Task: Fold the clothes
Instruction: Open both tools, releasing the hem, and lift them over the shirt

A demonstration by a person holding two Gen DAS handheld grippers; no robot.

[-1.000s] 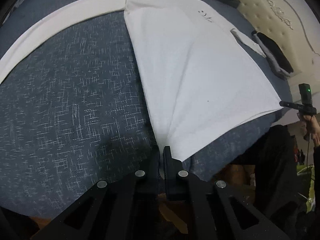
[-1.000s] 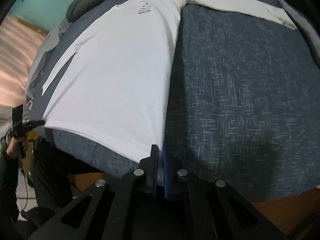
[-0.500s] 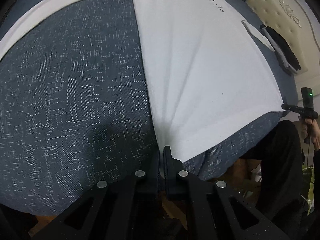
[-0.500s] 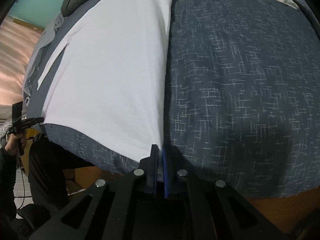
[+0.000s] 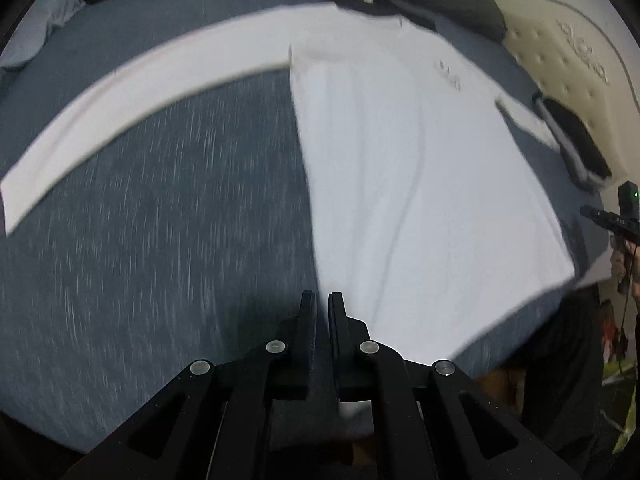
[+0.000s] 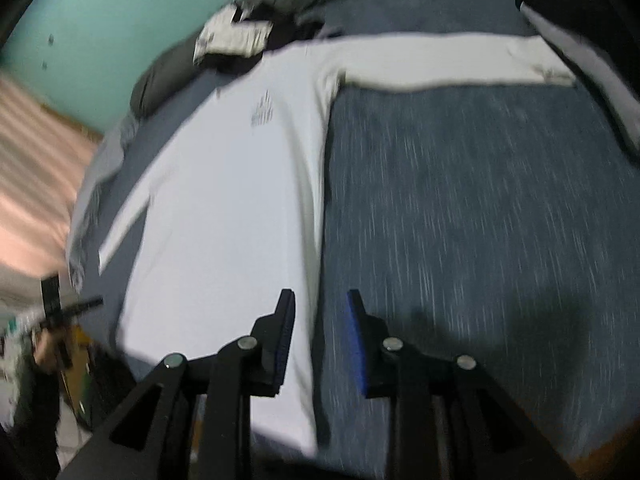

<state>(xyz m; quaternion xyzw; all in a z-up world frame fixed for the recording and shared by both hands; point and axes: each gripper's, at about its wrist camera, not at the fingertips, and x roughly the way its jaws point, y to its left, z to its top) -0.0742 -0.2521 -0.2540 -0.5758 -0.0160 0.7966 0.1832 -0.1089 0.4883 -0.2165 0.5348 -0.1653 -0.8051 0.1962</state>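
A white long-sleeved shirt [image 5: 408,184] lies spread face-up on a blue-grey bedspread [image 5: 160,220], its body filling the centre-right of the left wrist view and one sleeve [image 5: 140,92] arcing out toward the upper left of that frame. In the right wrist view the other sleeve [image 6: 452,64] runs across the top toward the upper right, and the shirt's side edge drops down the middle of the frame.

Our left gripper [image 5: 322,308] sits at the bottom centre of its frame, over the hem corner; its fingers stand a narrow slit apart, and we cannot tell whether any cloth lies between them. Our right gripper [image 6: 320,308] shows its fingers well apart, holding nothing, the shirt's side edge passing between and below them. Both frames are blurred with motion.

The garment lies flat, sleeves out, with no fold in it. As we judge it, a clean fold here depends on taking matching points on the shirt with both grippers, pinching only the shirt and not the bedspread beneath, and carrying both sides evenly so the edge lands straight. Folded dark clothes [image 5: 576,140] rest at the right edge of the left wrist view, beside a cream headboard [image 5: 568,40].
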